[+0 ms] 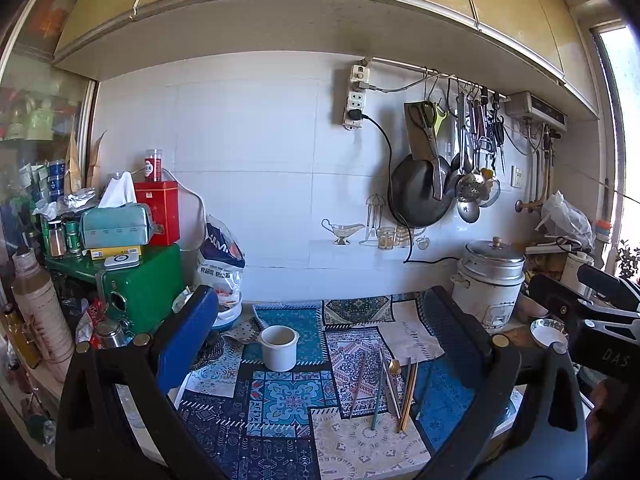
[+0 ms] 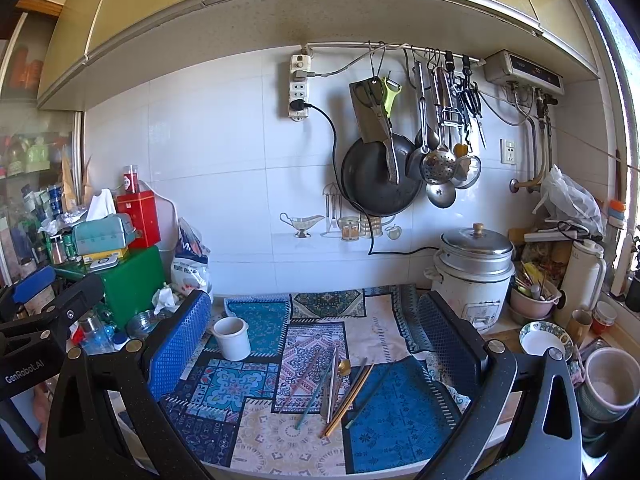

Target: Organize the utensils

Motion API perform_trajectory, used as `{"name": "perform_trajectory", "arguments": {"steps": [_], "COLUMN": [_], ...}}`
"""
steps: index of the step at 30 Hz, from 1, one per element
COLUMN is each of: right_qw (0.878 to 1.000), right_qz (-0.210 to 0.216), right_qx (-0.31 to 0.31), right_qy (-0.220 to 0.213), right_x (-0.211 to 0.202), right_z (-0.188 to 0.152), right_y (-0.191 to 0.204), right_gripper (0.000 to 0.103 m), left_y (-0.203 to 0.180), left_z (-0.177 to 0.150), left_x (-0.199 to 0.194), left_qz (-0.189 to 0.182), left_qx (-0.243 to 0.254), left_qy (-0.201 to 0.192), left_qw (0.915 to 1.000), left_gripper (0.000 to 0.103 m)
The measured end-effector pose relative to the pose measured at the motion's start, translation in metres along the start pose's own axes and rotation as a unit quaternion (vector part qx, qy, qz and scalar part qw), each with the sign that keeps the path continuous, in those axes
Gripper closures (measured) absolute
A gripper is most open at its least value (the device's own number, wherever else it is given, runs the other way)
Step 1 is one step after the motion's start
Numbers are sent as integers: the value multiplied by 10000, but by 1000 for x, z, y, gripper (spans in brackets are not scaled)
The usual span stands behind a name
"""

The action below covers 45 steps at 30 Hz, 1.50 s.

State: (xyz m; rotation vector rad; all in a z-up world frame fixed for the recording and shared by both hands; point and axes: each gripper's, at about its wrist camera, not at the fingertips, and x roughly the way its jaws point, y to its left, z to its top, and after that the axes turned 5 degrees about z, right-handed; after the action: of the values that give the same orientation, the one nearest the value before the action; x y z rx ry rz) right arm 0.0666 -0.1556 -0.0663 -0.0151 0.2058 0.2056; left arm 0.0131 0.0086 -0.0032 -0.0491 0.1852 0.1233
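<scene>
Both grippers are held above the patchwork cloth [image 2: 372, 412] with nothing grasped. The left gripper [image 1: 320, 312] is seen with its fingers spread wide, and the white cup [image 1: 279, 347] stands upright between them, nearer the blue-padded left finger [image 1: 188, 336] and touched by neither. The utensils [image 1: 384, 384] — several chopsticks and a gold-bowled spoon [image 1: 394, 368] — are laid loosely on the cloth, closer to the dark right finger [image 1: 456, 332] and nearer the camera than the cup.

The right gripper [image 2: 316, 316] is likewise released, its fingers set far apart. In its view the utensils [image 2: 340, 392] lie fanned out roughly midway between the fingers, ahead of the wrist, with one teal chopstick [image 2: 370, 394] angled toward the right finger. The white cup [image 2: 231, 337] is found just beside the tip of the left finger [image 2: 180, 344], apart from it. A rice cooker [image 2: 472, 280] stands beyond the right finger's tip.
</scene>
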Motion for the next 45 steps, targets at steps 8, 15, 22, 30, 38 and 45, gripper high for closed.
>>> {"name": "perform_trajectory", "arguments": {"steps": [8,15,22,30,38,45], "right_qw": [10000,10000,10000,10000,10000,10000], "right_qz": [-7,-6,-9,-15,-17,-16], "right_qx": [4,2,1,2,9,49], "right_qy": [3,9,-11,-17,-22,-23], "right_x": [0,-1,-2,-2,-2,-4], "right_z": [1,2,3,3,5,6], "right_y": [0,1,1,2,2,-4], "right_gripper": [0,0,0,0,0,0], "left_y": [1,0,3,6,6,1], "left_z": [-1,-1,-4,-5,-3,0], "left_x": [3,4,6,6,5,8], "left_qz": [14,17,13,13,14,9], "left_qx": [2,7,21,-11,2,44], "left_qy": [30,29,13,37,38,54], "left_qw": [10000,10000,10000,10000,10000,10000], "left_gripper": [0,0,0,0,0,0]}}
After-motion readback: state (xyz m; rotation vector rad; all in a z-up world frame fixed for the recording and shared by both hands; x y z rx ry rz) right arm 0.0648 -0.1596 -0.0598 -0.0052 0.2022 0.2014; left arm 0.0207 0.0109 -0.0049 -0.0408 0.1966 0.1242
